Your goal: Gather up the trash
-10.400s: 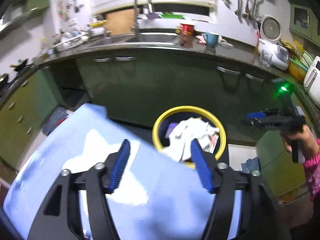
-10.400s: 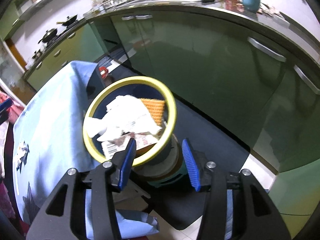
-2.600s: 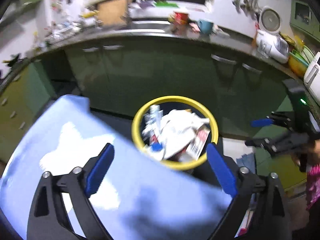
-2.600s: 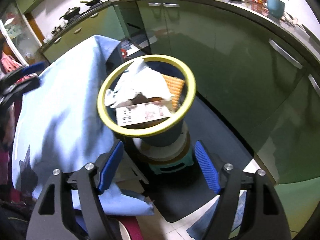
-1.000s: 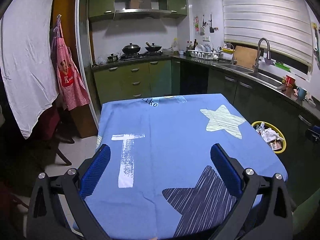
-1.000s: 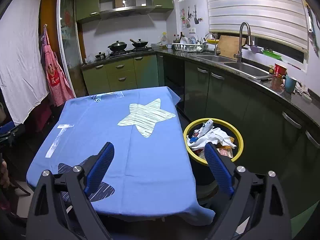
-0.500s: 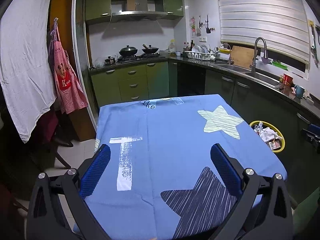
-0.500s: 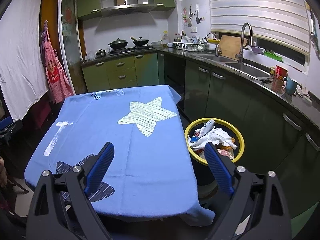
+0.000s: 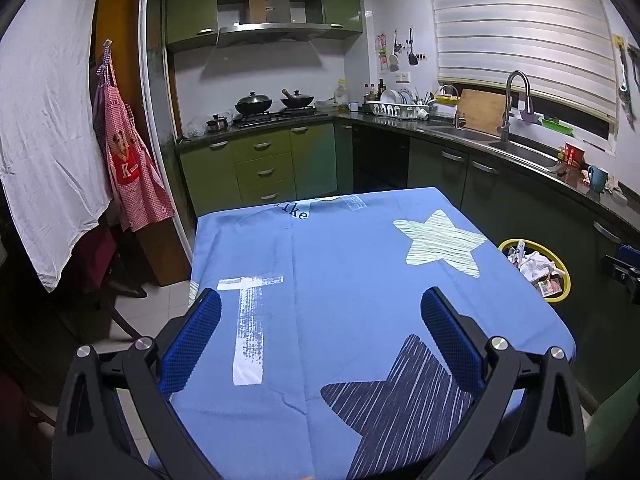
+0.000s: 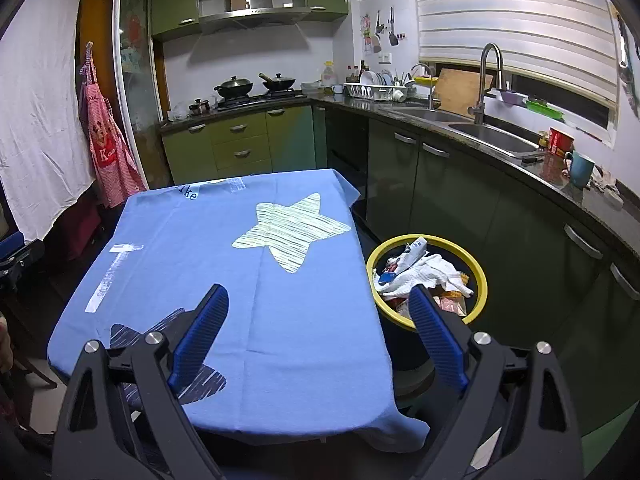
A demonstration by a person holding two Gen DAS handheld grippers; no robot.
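A dark bin with a yellow rim (image 10: 478,268) (image 9: 565,276) stands on the floor at the table's right side, filled with white crumpled paper (image 10: 424,272), a tube and printed wrappers. A table under a blue cloth with star prints (image 10: 256,280) (image 9: 344,280) lies bare in front of both grippers. My left gripper (image 9: 320,304) hangs over the table's near end, jaws wide, nothing between them. My right gripper (image 10: 318,300) is open and empty near the table's near right corner, its right finger (image 10: 434,332) overlapping the bin in the view.
Green kitchen cabinets and a dark counter (image 10: 460,128) with a sink, a red can and a blue mug run along the right and back. A red apron (image 9: 128,168) and a white sheet (image 9: 44,128) hang at the left, with a dark chair (image 9: 108,276) below them.
Since a second ago both views have shifted only slightly. Both grippers stay wide and empty, and the bin's contents are unchanged.
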